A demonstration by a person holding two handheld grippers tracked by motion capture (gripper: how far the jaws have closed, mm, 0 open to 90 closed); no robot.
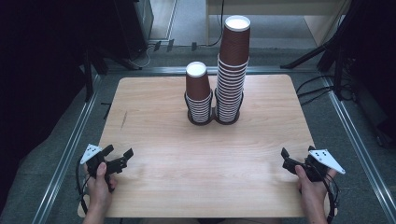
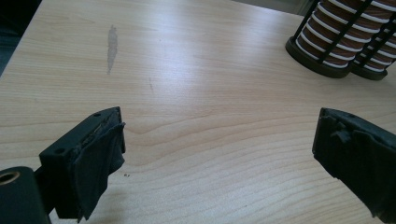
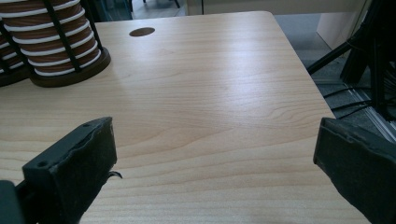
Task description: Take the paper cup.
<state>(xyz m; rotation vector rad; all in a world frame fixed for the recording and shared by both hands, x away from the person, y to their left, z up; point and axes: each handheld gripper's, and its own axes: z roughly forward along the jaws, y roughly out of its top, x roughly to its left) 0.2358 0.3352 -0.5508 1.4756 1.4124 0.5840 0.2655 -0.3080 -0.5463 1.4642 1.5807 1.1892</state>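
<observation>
Both grippers, left gripper [image 1: 120, 157] and right gripper [image 1: 290, 159], spread empty at near bench [image 1: 159, 116] edge; reach far, pinch top rim of tall brown paper cup stack [image 1: 232, 70] squarely, lift straight up.

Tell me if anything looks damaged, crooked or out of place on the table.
The cup stacks stand upright in their black holder. Two small oddities: a grey smear on the table, and the black padding on the left gripper looks torn and frayed along one jaw. Nothing is spilled.
</observation>
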